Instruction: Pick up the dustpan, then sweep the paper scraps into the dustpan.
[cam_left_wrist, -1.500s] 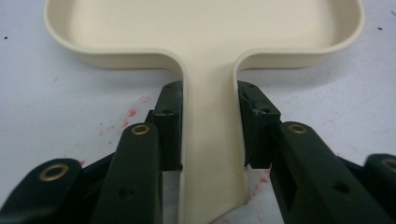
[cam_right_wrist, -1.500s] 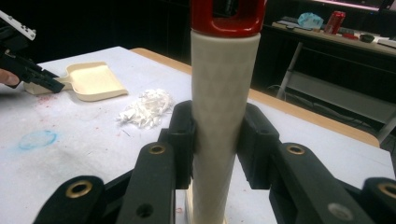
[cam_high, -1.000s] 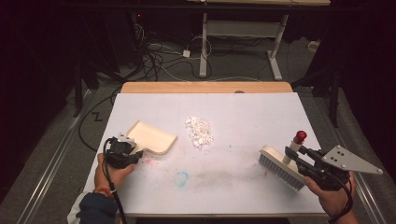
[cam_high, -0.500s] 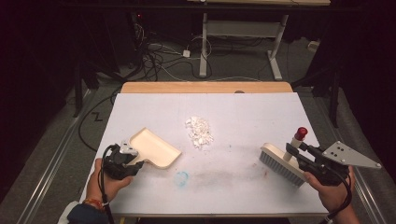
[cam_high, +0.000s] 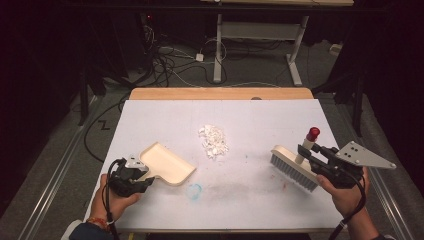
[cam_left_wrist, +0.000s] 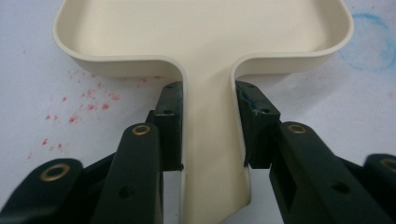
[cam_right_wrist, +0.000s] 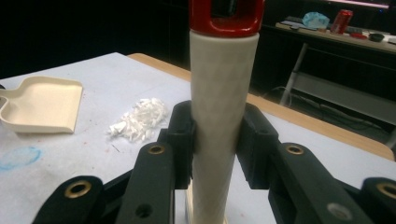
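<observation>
Gripping the cream dustpan (cam_high: 167, 164) by its handle, the left gripper (cam_high: 131, 178) held it just left of the white scrap pile (cam_high: 214, 141); the right gripper (cam_high: 320, 159) clamped the brush (cam_high: 295, 162) well right of that pile.

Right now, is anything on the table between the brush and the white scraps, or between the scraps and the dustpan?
Nothing visible. Bare table lies between the brush and the white scraps, and between the scraps and the dustpan. The blue ring mark is flat.
</observation>
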